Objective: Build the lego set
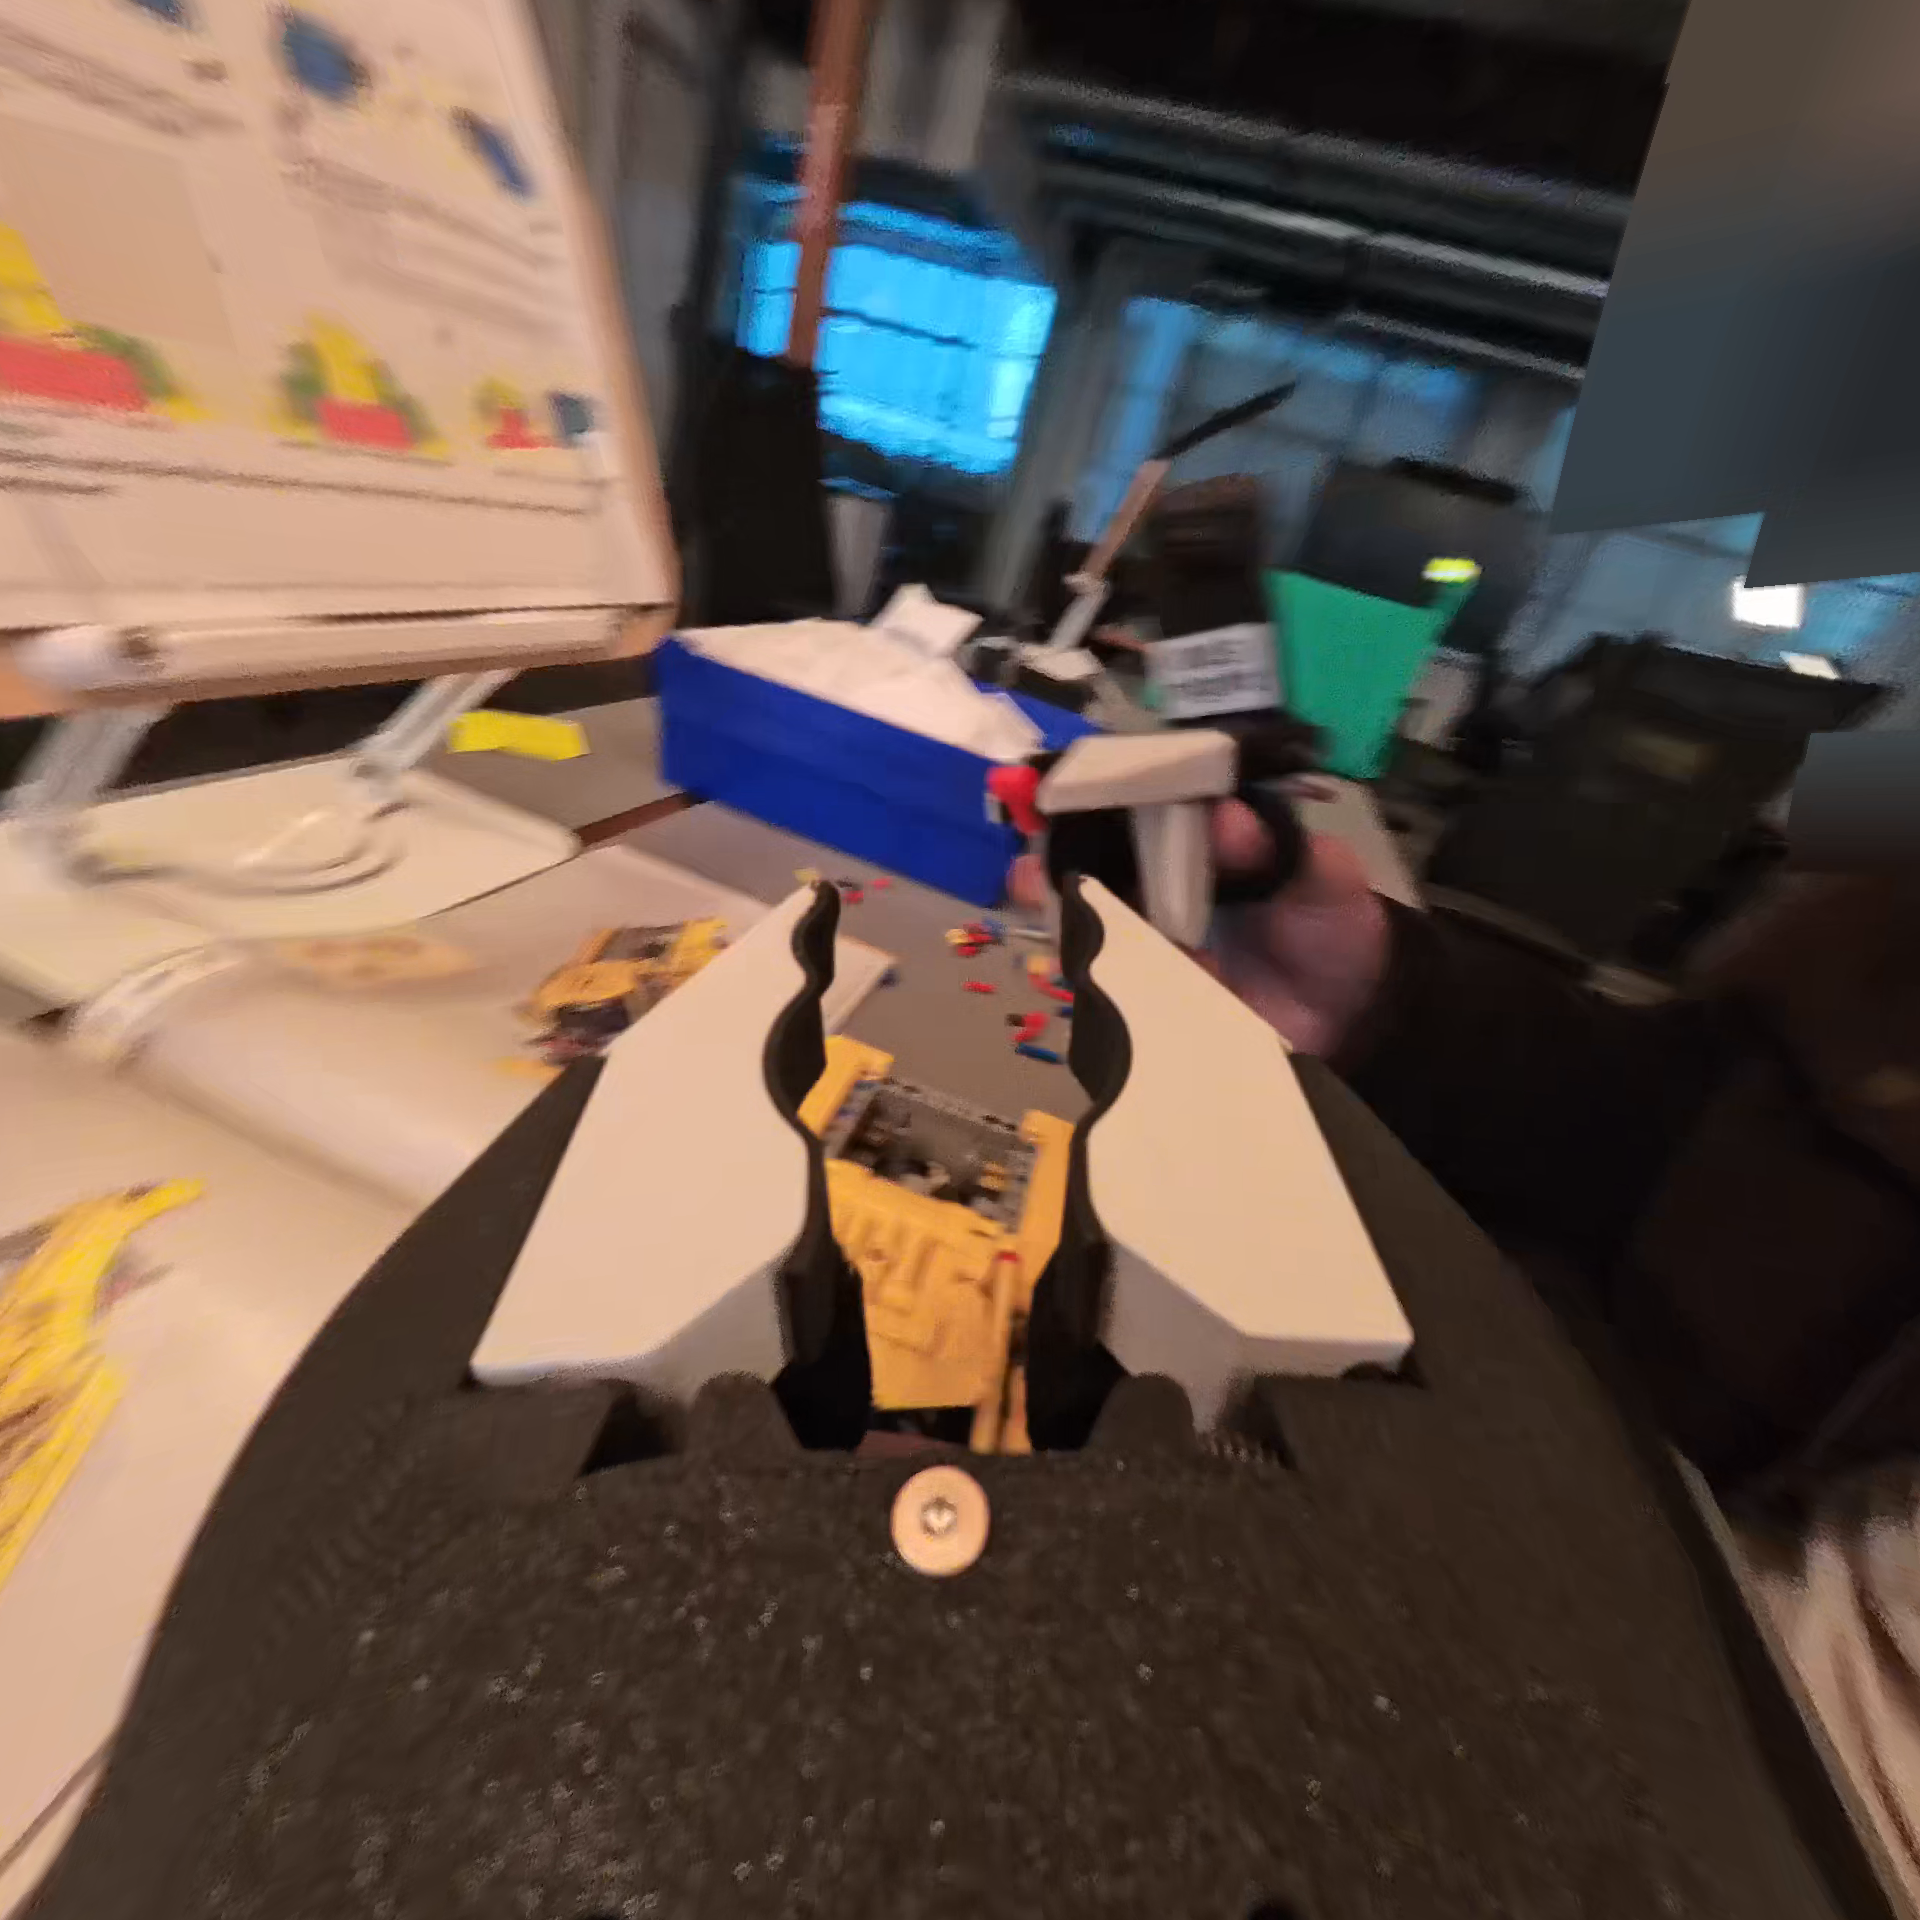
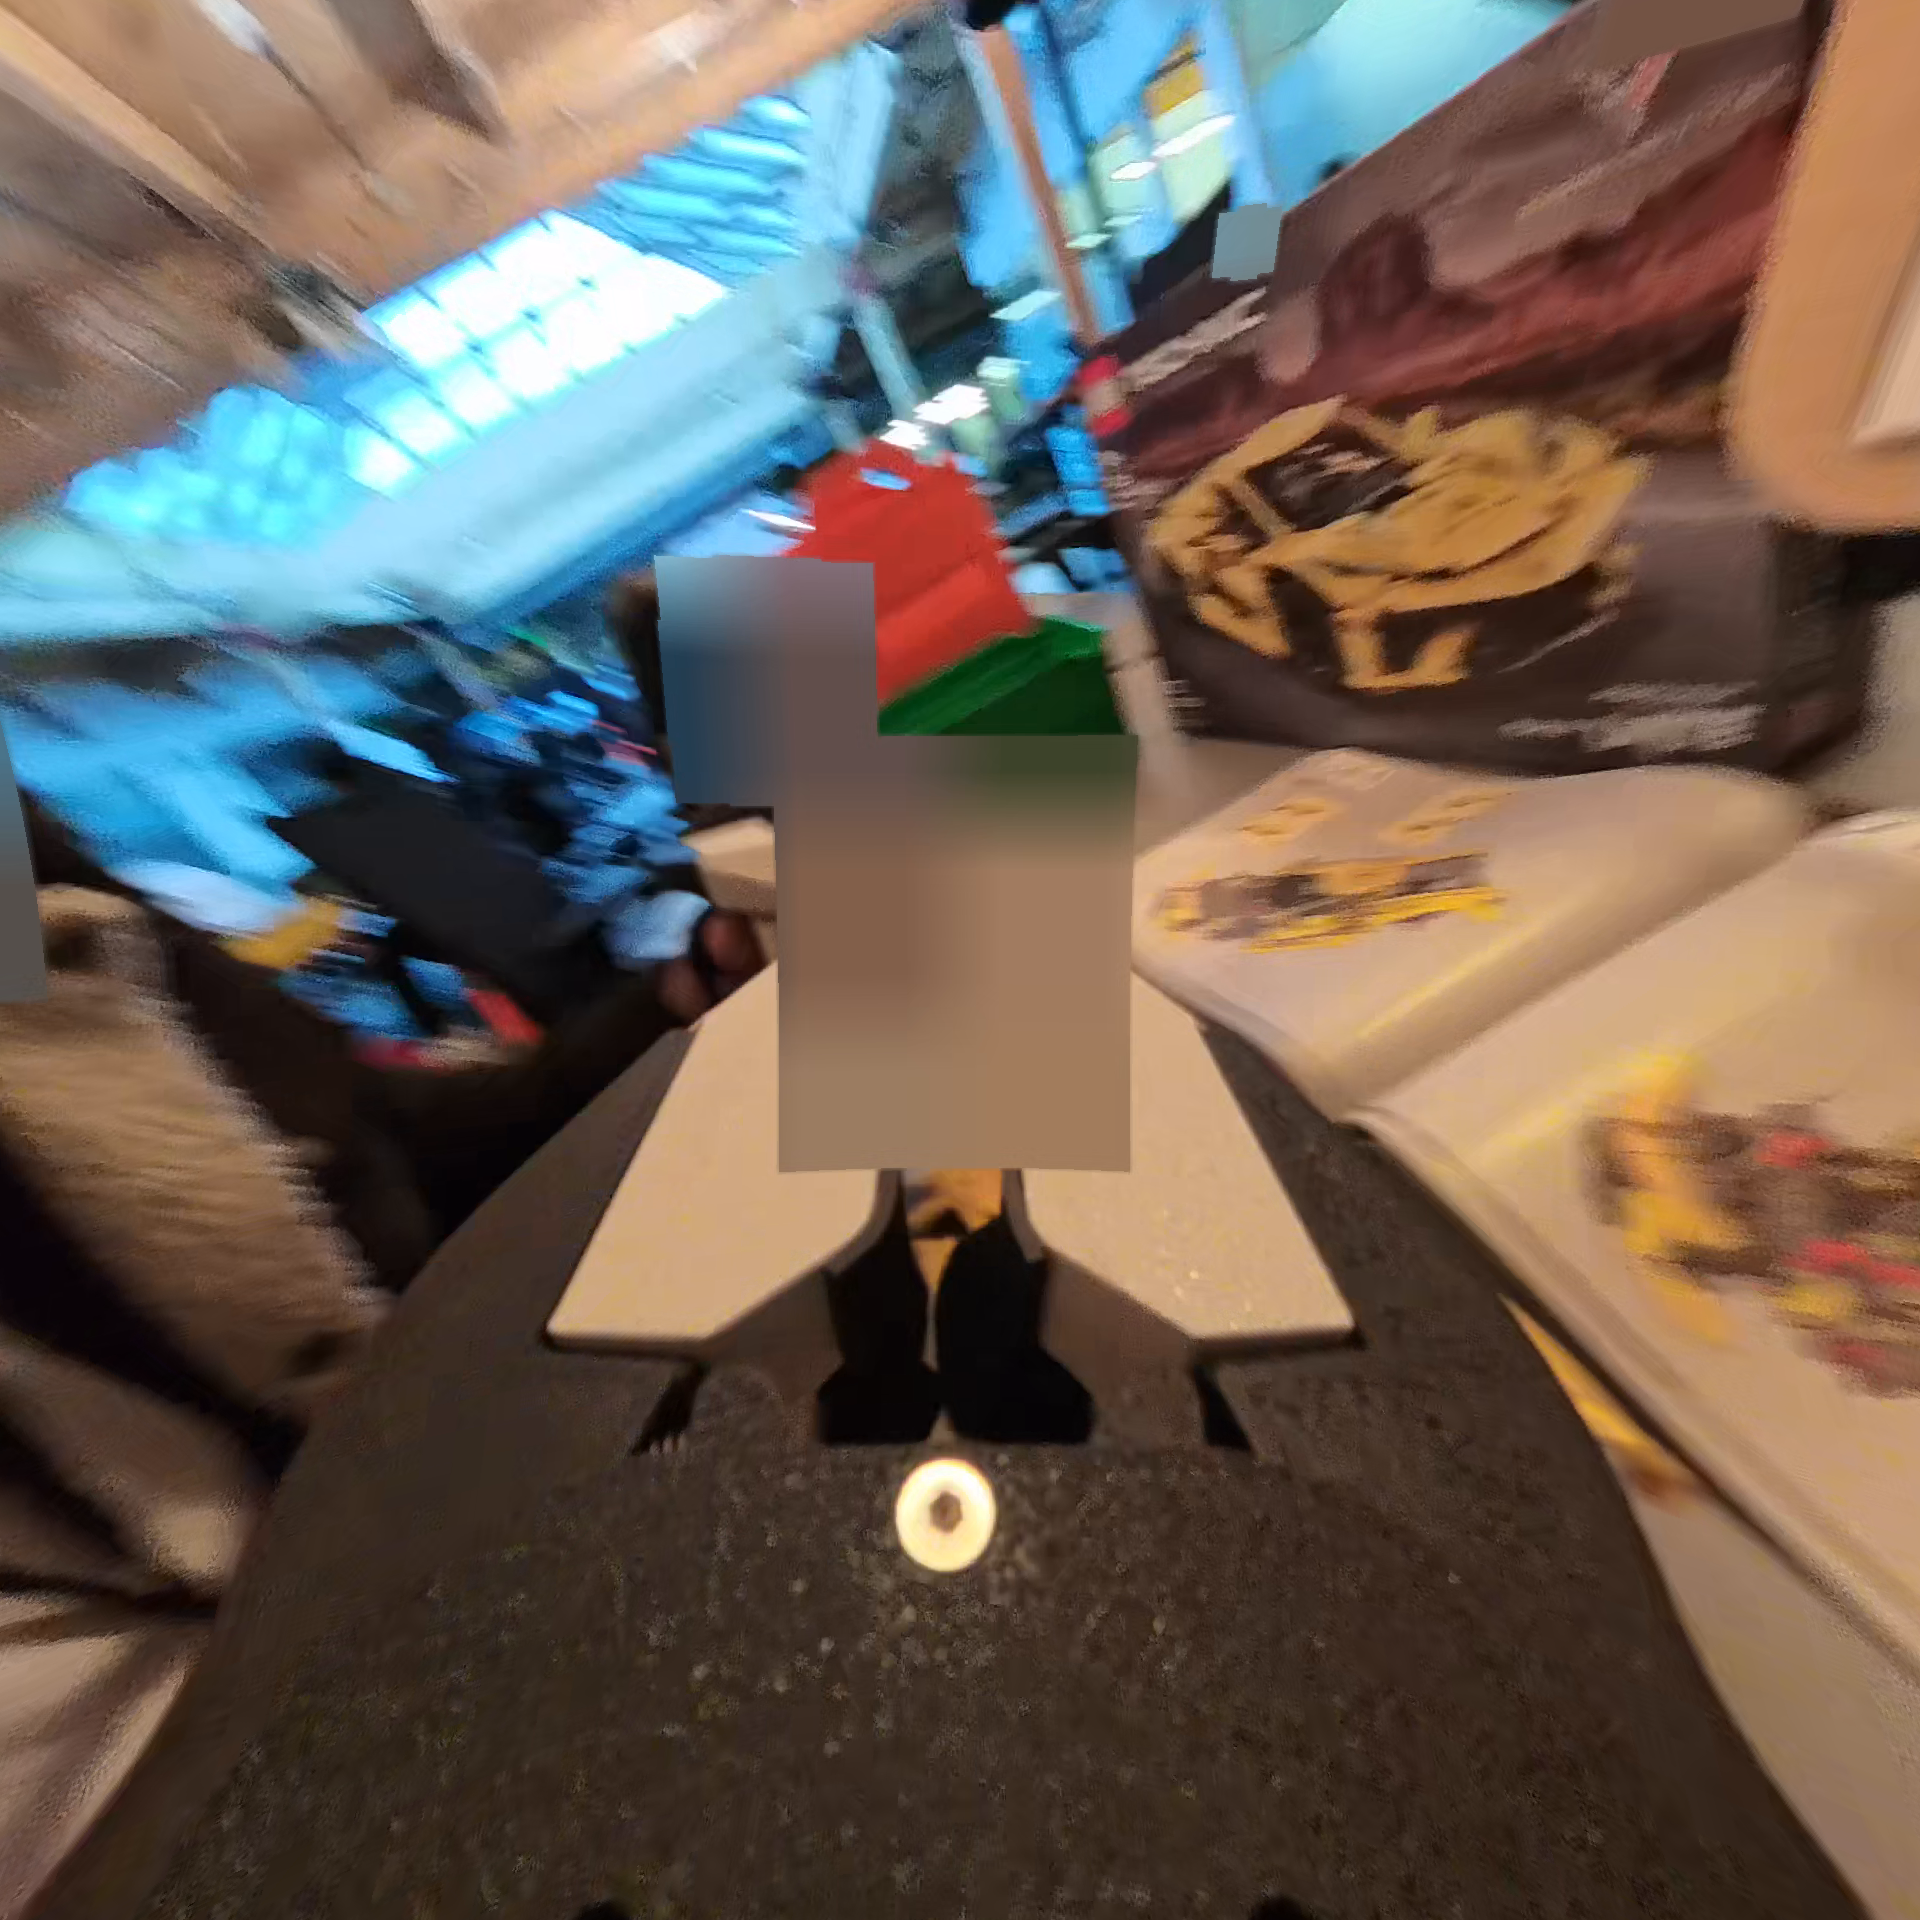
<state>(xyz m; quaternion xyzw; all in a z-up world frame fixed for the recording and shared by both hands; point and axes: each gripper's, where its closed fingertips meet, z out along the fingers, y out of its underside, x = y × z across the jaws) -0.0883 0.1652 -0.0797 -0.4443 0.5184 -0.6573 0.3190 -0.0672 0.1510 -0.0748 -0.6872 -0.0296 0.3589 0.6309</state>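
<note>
Yellow and grey, the lego model [image 1: 935, 1226] is sitting between the black pads of my left gripper [image 1: 940, 904], low down near the roots of the fingers, and the pads are pressing on its two sides while the tips are standing apart beyond it. I am holding it up over the grey table [image 1: 914, 935]. Past the model, small red, blue and yellow loose pieces [image 1: 1013, 982] are lying scattered on that table, and beyond them a blue box [image 1: 831, 769] with white paper in it is resting. My right gripper [image 1: 1023, 800] is showing beside that box with something small and red at its tips; in the right wrist view a mosaic patch is covering its fingertips, so I cannot tell how its fingers are standing. Only their dark roots are showing close together there.

Left of the model, white instruction booklets [image 1: 343, 1049] are lying on the table, and a printed sheet [image 1: 281, 312] is leaning on a clear stand [image 1: 260, 831] above them. In the right wrist view a dark set box [image 2: 1475, 499] with a yellow vehicle on it is standing behind the booklets. Everything around is blurring: blue-lit windows [image 1: 894, 332], dark beams, cluttered shelves.
</note>
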